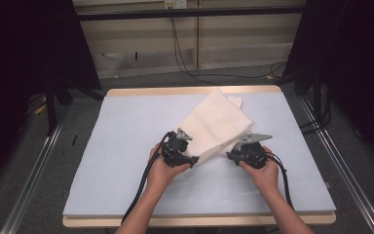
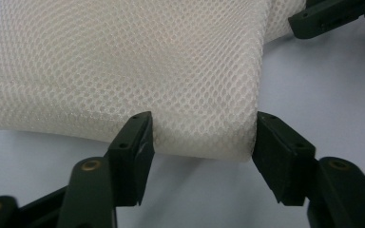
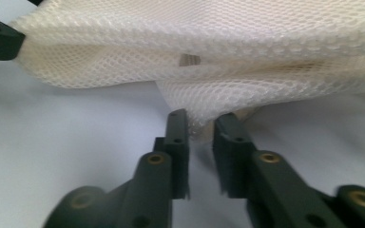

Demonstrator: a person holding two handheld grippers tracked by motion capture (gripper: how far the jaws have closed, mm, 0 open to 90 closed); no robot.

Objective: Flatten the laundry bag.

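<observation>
While flat, mesh bag [image 1: 217, 127], pale mat [image 1: 126, 146]

The mesh cloth [image 1: 217, 124] at the centre of the frame is cream-white, woven in a fine honeycomb of small holes, and carries a small grey tag [image 3: 189, 60]. Both tongs, left tongs [image 2: 202, 137] and right tongs [image 3: 200, 124], are matt black with brass-coloured screws. The tabletop [image 1: 126, 146] is pale blue-grey with a light wooden edge.
</observation>
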